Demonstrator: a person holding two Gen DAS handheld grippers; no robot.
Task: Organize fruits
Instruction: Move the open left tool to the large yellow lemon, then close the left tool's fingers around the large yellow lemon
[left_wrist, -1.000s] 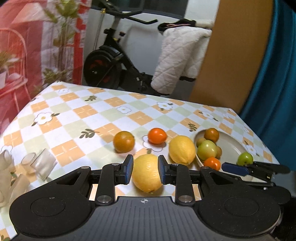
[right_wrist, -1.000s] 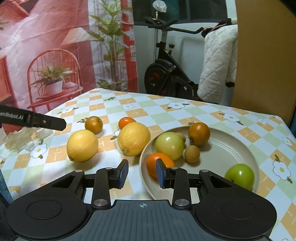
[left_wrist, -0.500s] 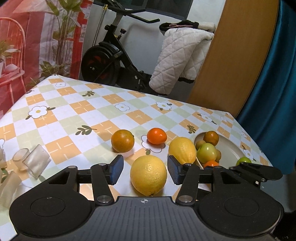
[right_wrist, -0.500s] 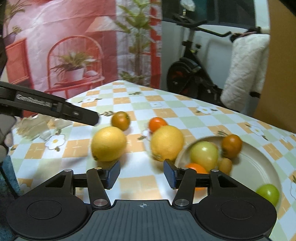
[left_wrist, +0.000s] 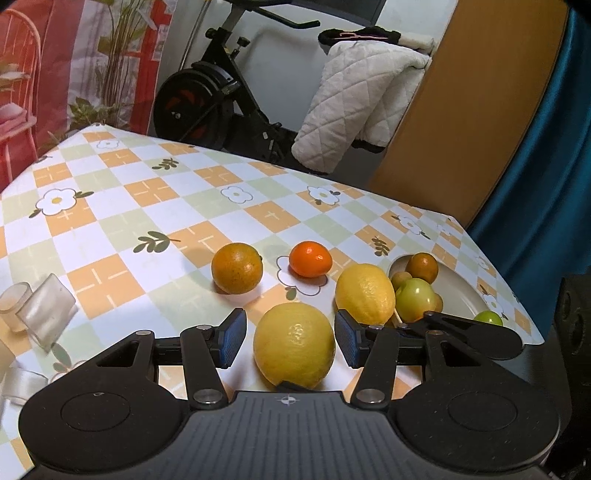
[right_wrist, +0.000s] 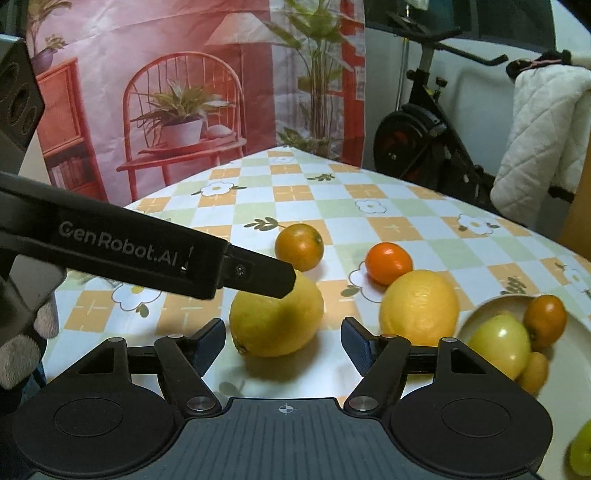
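Yellow round lemon (left_wrist: 294, 345) sits on checkered-cloth counter (left_wrist: 155, 206) between spread fingers of left gripper (left_wrist: 289, 336), untouched; right gripper (right_wrist: 282, 341) fingers also spread, straddling same lemon, nothing held

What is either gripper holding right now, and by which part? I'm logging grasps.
Nothing. The left gripper is open around the near lemon, pads clear of its sides; the right gripper is open and empty.
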